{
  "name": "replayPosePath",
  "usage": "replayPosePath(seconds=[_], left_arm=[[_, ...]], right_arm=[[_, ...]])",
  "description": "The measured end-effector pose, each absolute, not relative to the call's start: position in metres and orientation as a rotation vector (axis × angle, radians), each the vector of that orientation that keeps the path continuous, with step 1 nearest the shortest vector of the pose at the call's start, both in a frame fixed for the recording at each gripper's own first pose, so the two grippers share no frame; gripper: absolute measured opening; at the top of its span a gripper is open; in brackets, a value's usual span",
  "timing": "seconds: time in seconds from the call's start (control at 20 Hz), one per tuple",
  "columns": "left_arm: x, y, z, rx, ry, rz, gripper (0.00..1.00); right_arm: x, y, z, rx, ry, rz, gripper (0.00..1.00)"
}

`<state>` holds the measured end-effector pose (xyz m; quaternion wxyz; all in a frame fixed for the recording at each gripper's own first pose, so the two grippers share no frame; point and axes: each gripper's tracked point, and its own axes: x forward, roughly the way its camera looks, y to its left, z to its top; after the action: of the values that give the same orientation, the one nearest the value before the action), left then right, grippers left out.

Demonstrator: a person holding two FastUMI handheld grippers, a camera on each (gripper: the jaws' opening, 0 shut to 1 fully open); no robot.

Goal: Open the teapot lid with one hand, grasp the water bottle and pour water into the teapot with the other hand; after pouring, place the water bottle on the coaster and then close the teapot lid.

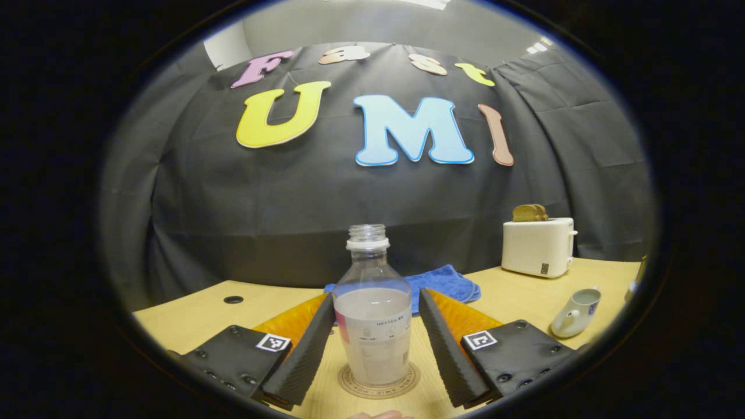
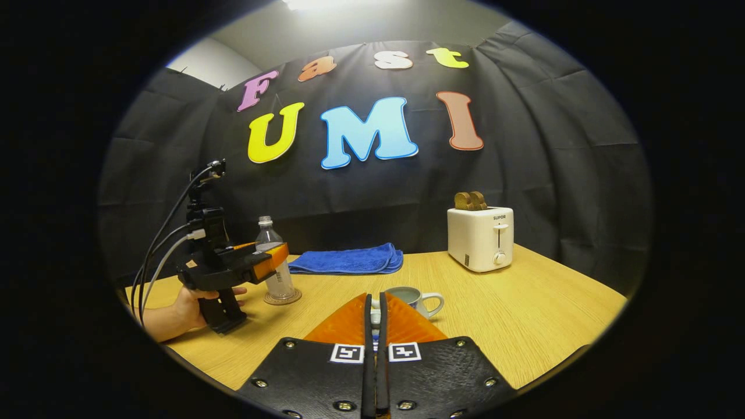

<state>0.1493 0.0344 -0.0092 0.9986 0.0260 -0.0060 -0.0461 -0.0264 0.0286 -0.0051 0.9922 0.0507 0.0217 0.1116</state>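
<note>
Where black cloth backs it, wooden table (image 2: 524, 314); toaster (image 2: 481, 238), blue towel (image 2: 349, 259).

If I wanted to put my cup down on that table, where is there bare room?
Bare wood lies right of the toaster and teapot, toward the table edge, and between the blue towel and teapot. It is crowded on the left, where the left gripper brackets the water bottle standing on its coaster.

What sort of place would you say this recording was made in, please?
Probably a staged recording booth, not a real kitchen: a black cloth wall behind a wooden table bearing a toaster and a folded blue towel.
</note>
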Motion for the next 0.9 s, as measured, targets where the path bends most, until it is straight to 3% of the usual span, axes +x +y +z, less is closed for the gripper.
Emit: replayPosePath(seconds=[0.7,0.9], left_arm=[[0.128,0.040,0.016,0.075,-0.059,-0.068,0.97],[0.099,0.038,0.036,0.058,-0.094,-0.062,0.97]], right_arm=[[-0.027,0.029,0.002,0.097,0.025,0.222,0.01],[-0.012,0.013,0.017,0.133,-0.033,0.165,0.01]])
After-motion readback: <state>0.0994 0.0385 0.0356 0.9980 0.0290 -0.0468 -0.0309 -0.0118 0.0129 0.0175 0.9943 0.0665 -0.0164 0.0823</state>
